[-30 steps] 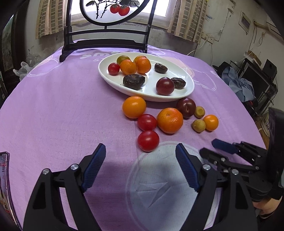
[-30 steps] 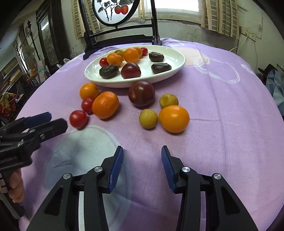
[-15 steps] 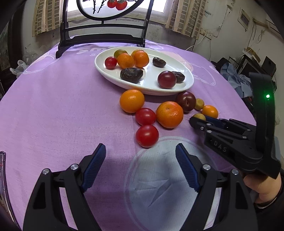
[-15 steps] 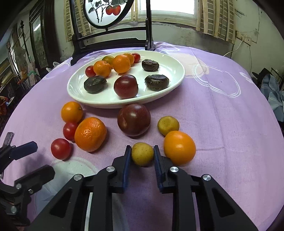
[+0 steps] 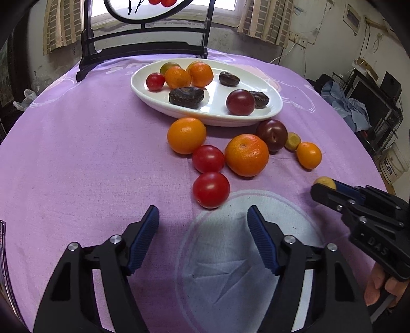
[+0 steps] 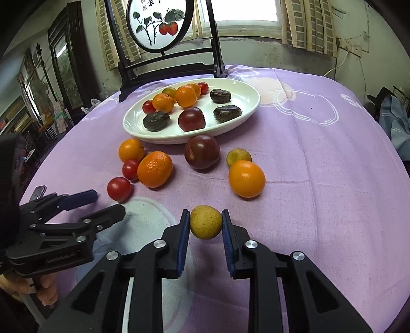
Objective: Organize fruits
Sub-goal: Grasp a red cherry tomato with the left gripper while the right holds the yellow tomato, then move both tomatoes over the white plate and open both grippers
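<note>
My right gripper [image 6: 205, 223] is shut on a small yellow-green fruit [image 6: 205, 222] and holds it above the purple cloth; the fruit also shows in the left wrist view [image 5: 325, 182]. My left gripper [image 5: 202, 230] is open and empty, just short of a red tomato [image 5: 211, 189]. A white oval plate [image 6: 246, 89] at the back holds oranges, tomatoes, a plum and dark fruits. Loose on the cloth lie oranges [image 6: 246, 178] [image 6: 154, 169] [image 6: 131, 150], a dark plum [image 6: 202, 151], a second tomato [image 6: 130, 169] and another small yellow-green fruit [image 6: 238, 156].
A dark wooden stand with a round painted panel [image 6: 160, 23] rises behind the plate. The round table's edge drops off at the right [image 6: 399, 164] toward clutter on the floor. A pale circular print [image 5: 230, 256] marks the cloth near me.
My right gripper has closed on the small yellow-green fruit, lifted it and drawn it back from the other fruit. My left gripper stays open and has edged closer to the near tomato.
</note>
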### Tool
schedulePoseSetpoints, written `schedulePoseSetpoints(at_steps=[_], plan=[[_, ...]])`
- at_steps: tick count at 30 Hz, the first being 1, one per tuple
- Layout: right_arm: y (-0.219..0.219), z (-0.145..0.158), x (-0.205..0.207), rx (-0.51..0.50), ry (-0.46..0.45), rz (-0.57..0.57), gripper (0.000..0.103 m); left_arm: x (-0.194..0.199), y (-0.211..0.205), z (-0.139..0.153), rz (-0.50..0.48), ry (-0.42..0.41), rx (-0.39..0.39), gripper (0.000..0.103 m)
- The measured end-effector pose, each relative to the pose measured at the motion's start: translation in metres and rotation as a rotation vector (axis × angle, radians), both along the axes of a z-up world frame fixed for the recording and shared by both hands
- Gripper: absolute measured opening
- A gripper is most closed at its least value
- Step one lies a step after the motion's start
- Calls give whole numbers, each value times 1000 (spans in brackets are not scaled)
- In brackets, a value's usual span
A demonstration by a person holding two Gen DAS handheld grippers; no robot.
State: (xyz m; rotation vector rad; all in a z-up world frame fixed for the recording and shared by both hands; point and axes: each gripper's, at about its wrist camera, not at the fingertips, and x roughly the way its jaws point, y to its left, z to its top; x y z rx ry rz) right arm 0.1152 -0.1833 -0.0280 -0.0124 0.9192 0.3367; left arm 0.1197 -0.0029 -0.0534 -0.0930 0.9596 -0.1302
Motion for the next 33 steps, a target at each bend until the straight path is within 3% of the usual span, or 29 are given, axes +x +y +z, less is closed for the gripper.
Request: schedulePoseSetpoints(at_steps=[6, 9, 10, 16, 22, 28, 33], plan=[[-3, 8, -4, 29, -25, 20, 25, 16, -6, -1, 14, -8, 64, 58], [-5, 8, -4, 34, -24, 24, 25, 19, -10, 1, -9, -15, 52, 32], [-6, 9, -4, 35, -25, 25, 25, 19, -12, 2, -14, -12, 51, 29], [-3, 13, -8, 37, -48, 32, 25, 3, -16, 13, -43, -24, 37, 29], [2, 32, -14, 67, -96, 51, 25, -7, -18, 57, -85, -130, 51, 29], [14, 61, -1, 50, -169, 81, 25, 12, -13, 90, -79, -186, 48, 29], [33, 70, 37, 31, -191, 105, 25, 50, -6, 91, -33, -180, 65, 29]])
